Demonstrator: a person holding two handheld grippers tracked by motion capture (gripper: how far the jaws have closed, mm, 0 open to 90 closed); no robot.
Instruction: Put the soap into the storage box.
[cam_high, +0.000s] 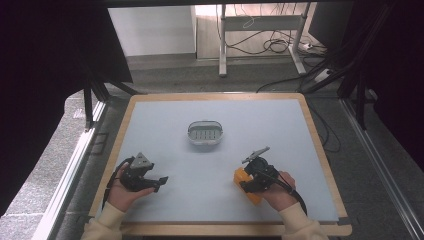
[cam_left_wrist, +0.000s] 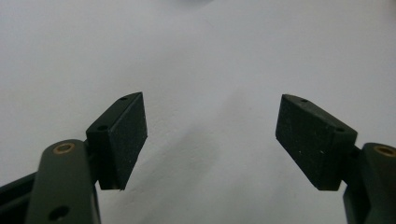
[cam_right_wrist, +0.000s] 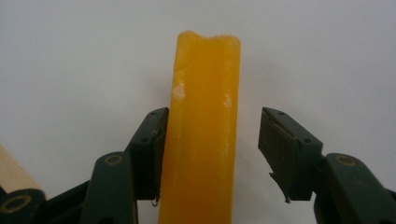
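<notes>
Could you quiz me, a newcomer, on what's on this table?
1. True or false: the left gripper holds something.
2. Which colour is the bar between the right gripper's jaws? A green, B orange, C blue.
3. What sits mid-table beyond both hands?

Key: 1 false, its jaws stand open over bare table. 2 B; one pad touches the bar, the other stands apart. 3 A small oval basket.

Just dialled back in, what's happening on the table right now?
A person works both tools. The right hand-held gripper straddles an orange block near the table's front right; one pad touches it, the other stands clear, so no grip yet. The left hand-held gripper rests open and empty at the front left. A small grey basket sits mid-table.
</notes>
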